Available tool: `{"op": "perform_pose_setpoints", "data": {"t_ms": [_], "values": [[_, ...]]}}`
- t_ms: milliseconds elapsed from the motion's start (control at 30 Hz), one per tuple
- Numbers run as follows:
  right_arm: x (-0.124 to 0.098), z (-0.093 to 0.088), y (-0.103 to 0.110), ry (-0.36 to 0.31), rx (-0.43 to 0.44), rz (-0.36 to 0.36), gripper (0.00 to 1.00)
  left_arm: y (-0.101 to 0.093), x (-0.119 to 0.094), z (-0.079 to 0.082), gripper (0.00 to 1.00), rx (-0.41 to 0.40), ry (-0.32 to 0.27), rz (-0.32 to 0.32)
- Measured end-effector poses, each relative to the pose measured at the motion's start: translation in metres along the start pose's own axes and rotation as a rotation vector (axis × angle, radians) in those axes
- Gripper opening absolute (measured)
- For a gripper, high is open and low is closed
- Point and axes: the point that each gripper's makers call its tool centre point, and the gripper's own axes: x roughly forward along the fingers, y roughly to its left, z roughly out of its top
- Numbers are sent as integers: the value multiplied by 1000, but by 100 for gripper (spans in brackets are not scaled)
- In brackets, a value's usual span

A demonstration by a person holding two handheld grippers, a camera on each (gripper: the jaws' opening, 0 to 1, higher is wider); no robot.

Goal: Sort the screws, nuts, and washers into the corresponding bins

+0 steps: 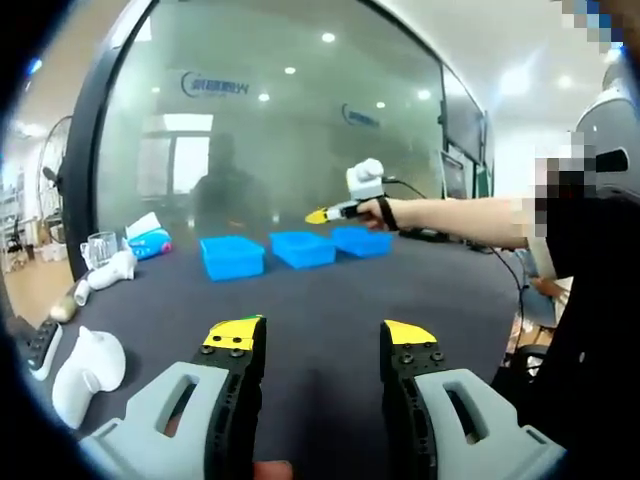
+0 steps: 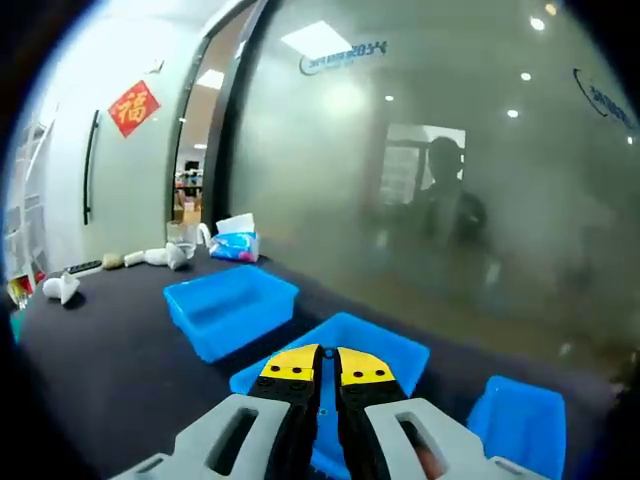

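Two grippers are in use. The left gripper has its jaws wide apart with nothing between them, and it hangs low over the dark table, well away from the bins. The right gripper has its yellow-tipped jaws pressed together; whether a small part is pinched between them, I cannot tell. It hovers directly above the middle bin. In the left gripper view the same gripper is seen far off, held out by the person's hand above the row of bins.

Three blue bins stand in a row near the glass wall: the left bin, the middle one and the right bin. Loose screws, nuts or washers I cannot make out on the table.

I judge such parts will be small, hard, stiff metal, light but slippery. A screw is best taken across its shank, a nut across its flats, and a washer by its edge, because it lies flat and slips easily.
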Motion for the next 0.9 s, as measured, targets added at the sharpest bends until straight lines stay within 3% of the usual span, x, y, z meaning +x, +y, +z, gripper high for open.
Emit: {"op": "perform_pose_setpoints", "data": {"t_ms": [100,200,567,900], "values": [[0,2,0,-15,-18,2,7,0,0,-1,45,-2,1,0],[-1,6,0,-35,0,14,25,1,0,0,45,-3,1,2],[-18,10,9,-67,16,29,28,1,1,0,45,-4,0,2],[-76,5,26,-124,15,62,29,2,3,2,45,-6,-8,4]]}}
